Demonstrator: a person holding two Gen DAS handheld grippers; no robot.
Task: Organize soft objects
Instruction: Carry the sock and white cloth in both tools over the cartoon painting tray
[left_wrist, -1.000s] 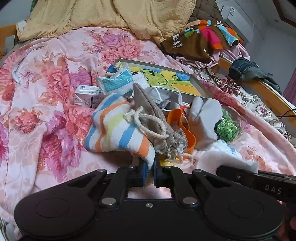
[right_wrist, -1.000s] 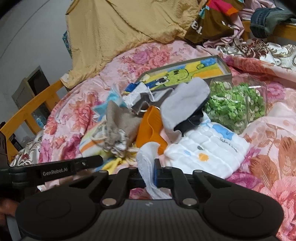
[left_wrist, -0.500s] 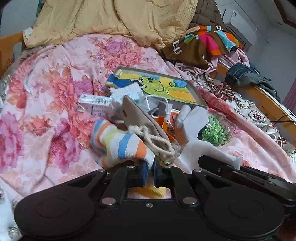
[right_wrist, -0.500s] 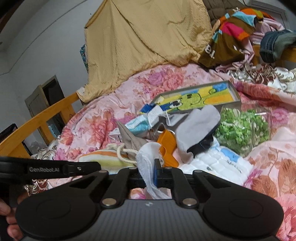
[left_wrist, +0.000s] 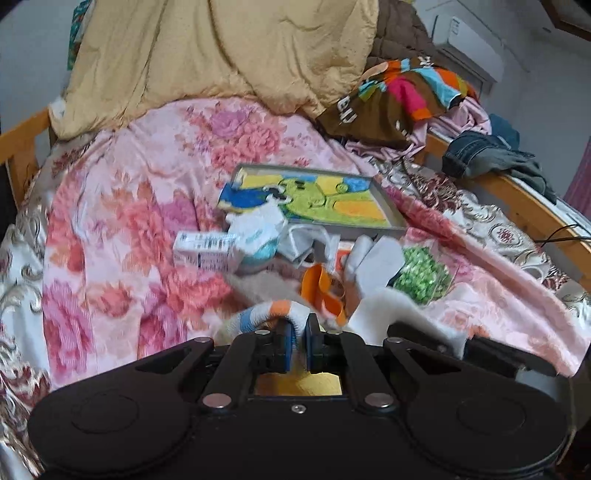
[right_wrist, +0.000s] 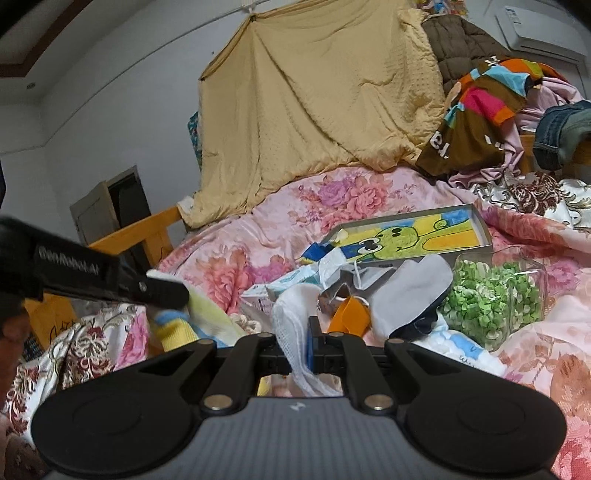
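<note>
Two cloths hang pinched at once: the left gripper (left_wrist: 298, 334) clamps a striped towel (left_wrist: 271, 314) by its edge, and the right gripper (right_wrist: 300, 350) nips a white mesh cloth (right_wrist: 291, 325). Both dangle just above the clutter on the floral quilt (left_wrist: 147, 206), probably held clear so each separates from the pile for sorting.

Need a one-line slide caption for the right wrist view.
Right gripper clamps a white mesh cloth above a cluttered floral bedspread; left gripper lifts a striped towel.
</note>
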